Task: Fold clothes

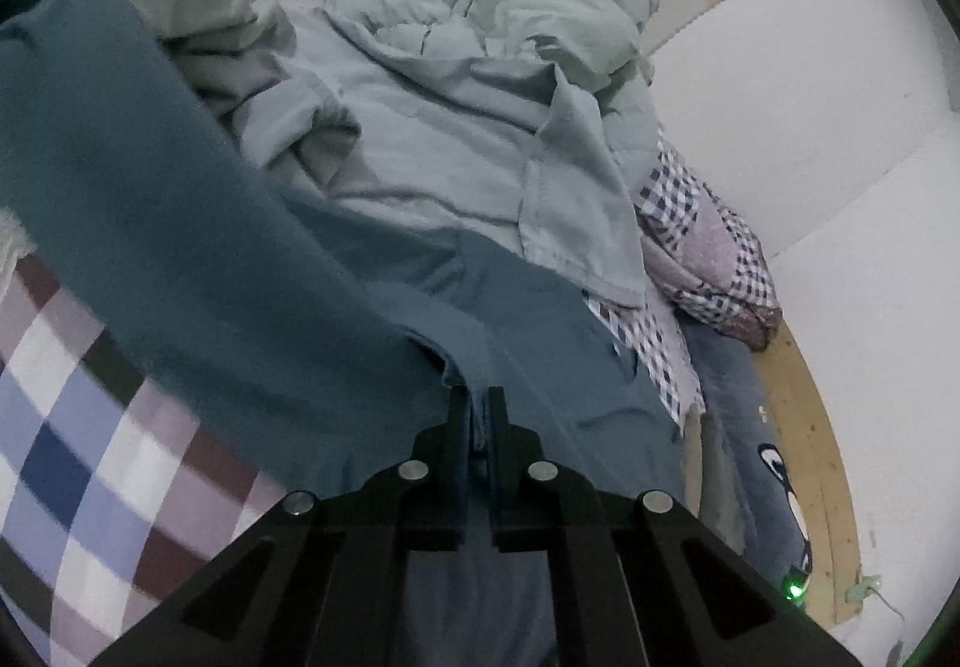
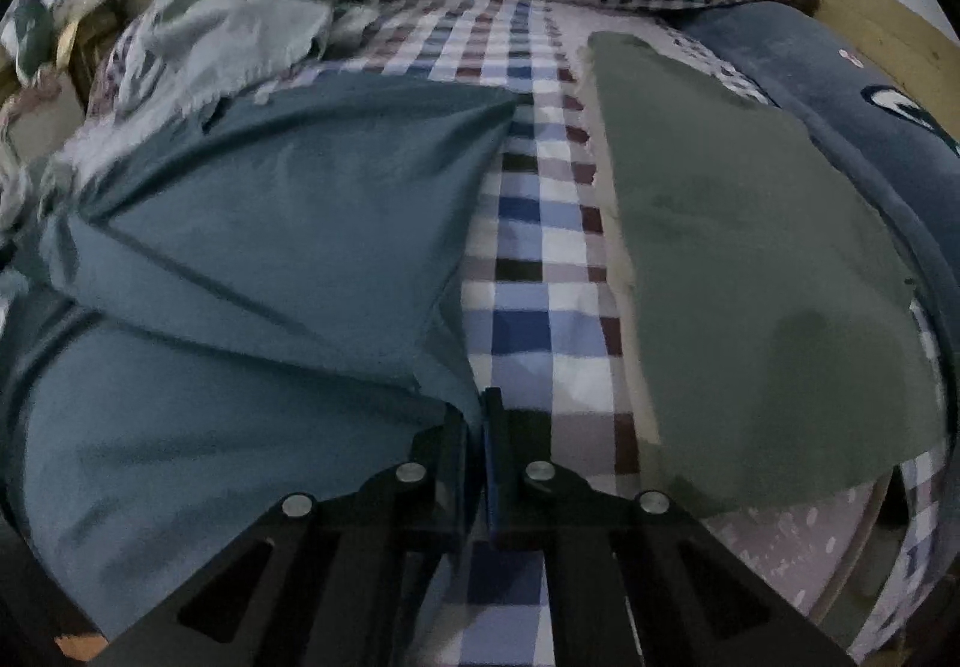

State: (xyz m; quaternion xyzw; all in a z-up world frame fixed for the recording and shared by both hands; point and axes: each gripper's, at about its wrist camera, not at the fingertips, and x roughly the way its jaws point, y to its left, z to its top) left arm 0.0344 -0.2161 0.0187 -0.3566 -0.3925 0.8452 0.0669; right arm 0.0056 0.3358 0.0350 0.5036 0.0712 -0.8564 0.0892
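Pinching teal garment (image 1: pixel 198 247) edge: left tongs (image 1: pixel 478 397), right tongs (image 2: pixel 475 403) both clamped.

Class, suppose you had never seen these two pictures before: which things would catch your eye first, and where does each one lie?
First the teal garment, spread over the left of the checked bedsheet, with the left tool and the right tool each shut on an edge of it. Next the olive cloth, lying flat to its right. Behind, a crumpled heap of pale green clothes.

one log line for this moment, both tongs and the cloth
left tongs: shut on teal garment | right tongs: shut on teal garment edge | surface: checked bedsheet | nearby: olive folded cloth
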